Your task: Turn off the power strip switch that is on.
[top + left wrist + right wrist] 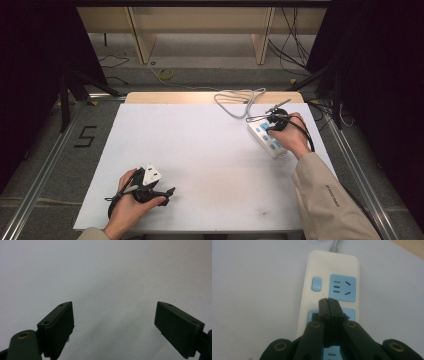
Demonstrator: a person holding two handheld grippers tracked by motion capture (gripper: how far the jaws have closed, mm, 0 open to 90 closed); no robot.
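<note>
Right gripper view: right hand-held gripper [328,301] closed over power strip [329,282].

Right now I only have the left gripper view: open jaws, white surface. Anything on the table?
Observer: Yes, a power strip lies at the far right of the table.
Operator: Right gripper?
Observer: The right gripper is over the strip, jaws closed together with nothing between them.
Operator: Strip's cable?
Observer: The cable leaves the strip's far end and loops toward the table's back edge.
</note>
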